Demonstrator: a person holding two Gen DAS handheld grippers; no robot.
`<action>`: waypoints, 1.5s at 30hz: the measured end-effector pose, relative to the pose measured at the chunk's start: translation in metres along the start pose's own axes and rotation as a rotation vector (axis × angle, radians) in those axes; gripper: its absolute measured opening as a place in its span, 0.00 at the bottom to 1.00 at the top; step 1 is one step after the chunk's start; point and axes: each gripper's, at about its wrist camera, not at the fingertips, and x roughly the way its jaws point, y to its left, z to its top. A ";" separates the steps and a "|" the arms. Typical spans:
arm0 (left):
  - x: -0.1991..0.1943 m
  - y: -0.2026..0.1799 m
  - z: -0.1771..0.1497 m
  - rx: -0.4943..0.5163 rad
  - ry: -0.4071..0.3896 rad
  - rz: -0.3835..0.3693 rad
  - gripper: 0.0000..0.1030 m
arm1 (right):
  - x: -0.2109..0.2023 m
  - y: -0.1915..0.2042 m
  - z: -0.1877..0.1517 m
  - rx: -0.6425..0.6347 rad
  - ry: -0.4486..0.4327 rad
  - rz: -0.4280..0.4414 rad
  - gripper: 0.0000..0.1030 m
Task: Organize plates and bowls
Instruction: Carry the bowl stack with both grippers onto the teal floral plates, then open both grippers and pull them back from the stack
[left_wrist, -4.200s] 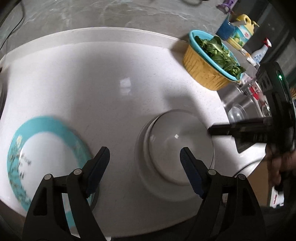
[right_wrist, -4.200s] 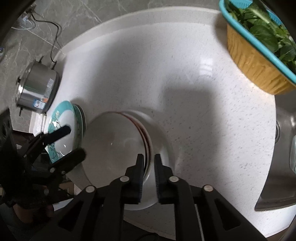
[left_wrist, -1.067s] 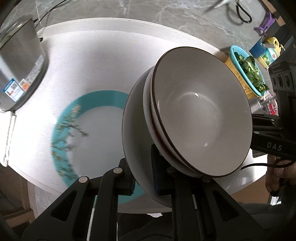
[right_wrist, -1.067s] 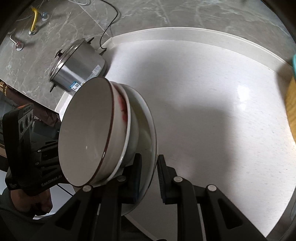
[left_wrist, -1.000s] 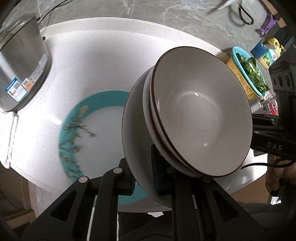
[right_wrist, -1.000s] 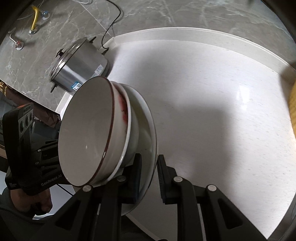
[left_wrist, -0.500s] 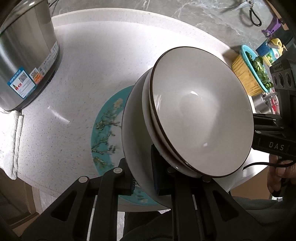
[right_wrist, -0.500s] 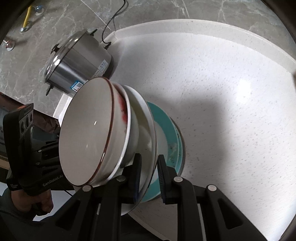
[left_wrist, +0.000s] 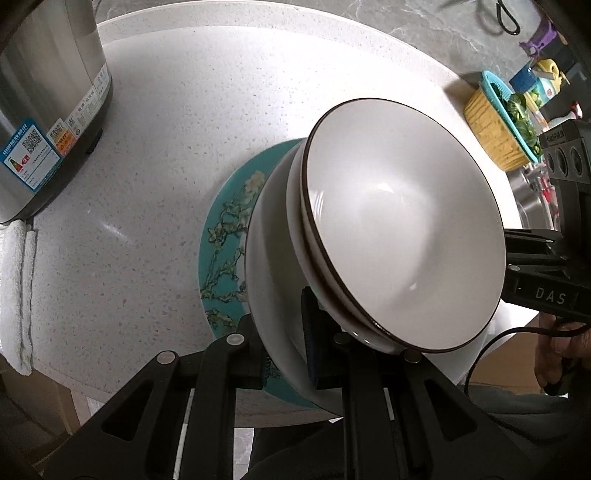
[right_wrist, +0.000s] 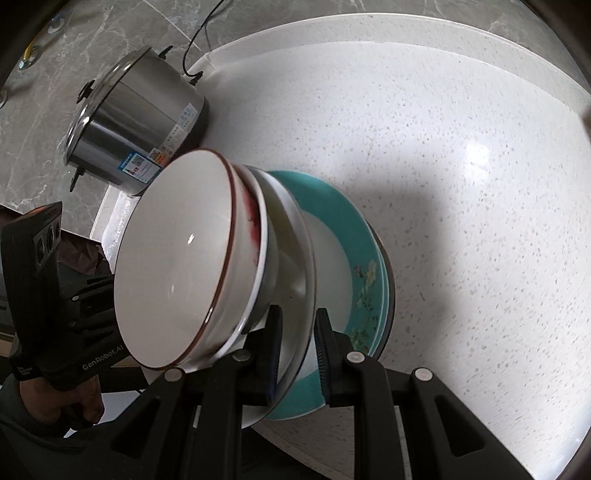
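Observation:
A white plate (left_wrist: 269, 295) carries stacked white bowls with dark rims (left_wrist: 399, 221). My left gripper (left_wrist: 284, 350) is shut on the plate's near rim. My right gripper (right_wrist: 297, 347) is shut on the opposite rim of the same plate (right_wrist: 299, 266), with the bowls (right_wrist: 173, 266) on it. The stack is held just over a teal floral plate (left_wrist: 225, 236) lying on the white counter (left_wrist: 184, 110); the teal plate (right_wrist: 354, 236) also shows in the right wrist view. Whether the white plate touches it is unclear.
A steel electric pot (left_wrist: 40, 103) stands at the counter's left; it also shows in the right wrist view (right_wrist: 136, 122). A white cloth (left_wrist: 18, 295) lies by the counter edge. A yellow basket of greens (left_wrist: 498, 125) and bottles stand at the far right.
Both grippers have carried the plate and bowls leftward over the teal plate and lowered them toward it. The pot has come nearer in view.

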 end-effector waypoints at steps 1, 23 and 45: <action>0.003 0.002 -0.001 0.003 0.001 0.001 0.12 | 0.002 0.001 -0.002 0.004 -0.001 -0.003 0.19; 0.026 0.006 -0.010 0.092 -0.049 -0.015 0.16 | 0.018 0.008 -0.019 0.059 -0.085 -0.068 0.21; -0.098 -0.041 -0.053 0.143 -0.255 0.021 1.00 | -0.128 0.038 -0.099 0.240 -0.529 -0.193 1.00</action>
